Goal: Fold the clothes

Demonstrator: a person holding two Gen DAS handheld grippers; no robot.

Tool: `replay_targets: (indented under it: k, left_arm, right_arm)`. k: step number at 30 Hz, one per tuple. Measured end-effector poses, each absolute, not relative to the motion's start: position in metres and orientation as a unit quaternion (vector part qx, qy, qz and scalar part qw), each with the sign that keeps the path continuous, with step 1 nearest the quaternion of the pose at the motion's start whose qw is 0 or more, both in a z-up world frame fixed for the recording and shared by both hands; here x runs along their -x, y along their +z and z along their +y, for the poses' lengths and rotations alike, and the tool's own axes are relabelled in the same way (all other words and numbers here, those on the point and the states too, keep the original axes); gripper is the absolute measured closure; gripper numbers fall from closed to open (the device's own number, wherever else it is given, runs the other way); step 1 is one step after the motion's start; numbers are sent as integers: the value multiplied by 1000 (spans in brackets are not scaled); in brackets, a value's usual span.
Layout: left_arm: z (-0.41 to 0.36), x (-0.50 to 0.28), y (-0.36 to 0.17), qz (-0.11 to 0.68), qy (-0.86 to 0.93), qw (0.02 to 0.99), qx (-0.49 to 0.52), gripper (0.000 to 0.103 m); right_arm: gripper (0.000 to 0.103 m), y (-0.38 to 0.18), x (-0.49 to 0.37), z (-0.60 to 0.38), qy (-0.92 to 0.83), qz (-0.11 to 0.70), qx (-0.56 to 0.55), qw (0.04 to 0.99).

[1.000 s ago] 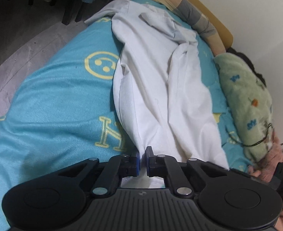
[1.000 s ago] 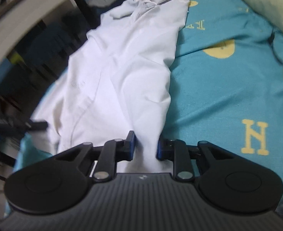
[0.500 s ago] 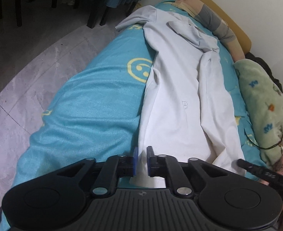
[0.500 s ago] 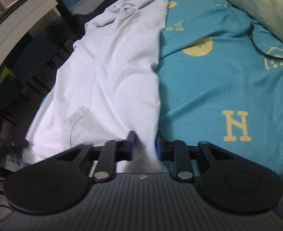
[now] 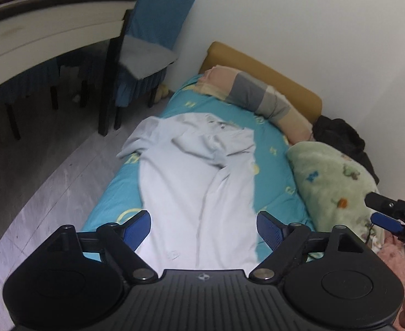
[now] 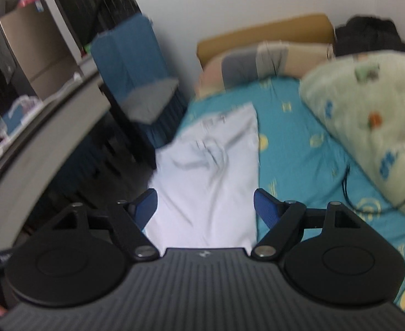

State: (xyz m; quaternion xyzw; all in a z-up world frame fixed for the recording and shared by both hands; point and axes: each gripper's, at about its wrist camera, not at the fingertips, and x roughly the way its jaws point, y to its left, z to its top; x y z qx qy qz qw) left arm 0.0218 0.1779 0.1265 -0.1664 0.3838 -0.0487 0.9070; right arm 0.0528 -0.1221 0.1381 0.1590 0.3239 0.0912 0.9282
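Observation:
A white shirt (image 5: 199, 187) lies lengthwise on the teal bedspread (image 5: 271, 149), its collar and crumpled sleeves at the far end. The same white shirt (image 6: 210, 176) shows blurred in the right wrist view. My left gripper (image 5: 203, 224) hovers high above the shirt's near hem, its jaws opening wide with nothing pressed between the blue pads. My right gripper (image 6: 205, 202) also hangs above the near hem, jaws opening, pads apart and off the cloth. The right gripper's tips (image 5: 384, 215) show at the right edge of the left wrist view.
A green patterned blanket (image 5: 337, 182) and a striped bolster (image 5: 257, 96) lie along the wall side. Dark clothing (image 5: 340, 135) sits in the corner. A blue-covered chair (image 5: 152, 47) and a white table (image 5: 37, 30) stand left of the bed on grey floor.
Both grippers let go of the shirt's near hem, spread their jaws wide and rose well above the bed. The shirt now lies flatter along the bedspread.

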Motion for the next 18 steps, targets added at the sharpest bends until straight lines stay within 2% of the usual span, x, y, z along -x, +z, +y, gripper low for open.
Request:
replay_targets:
  k: [2, 6, 11, 18]
  left_arm:
    - [163, -38, 131, 385, -49, 907, 160, 16]
    - [139, -81, 123, 397, -46, 903, 159, 16]
    - [130, -157, 76, 418, -32, 898, 138, 16]
    - [114, -258, -15, 447, -12, 885, 129, 16]
  right_arm:
    - [24, 146, -56, -121, 88, 312, -152, 934]
    - [24, 125, -64, -124, 95, 308, -155, 934]
    - [24, 69, -79, -125, 92, 312, -121, 938]
    - [24, -39, -113, -146, 81, 326, -136, 932]
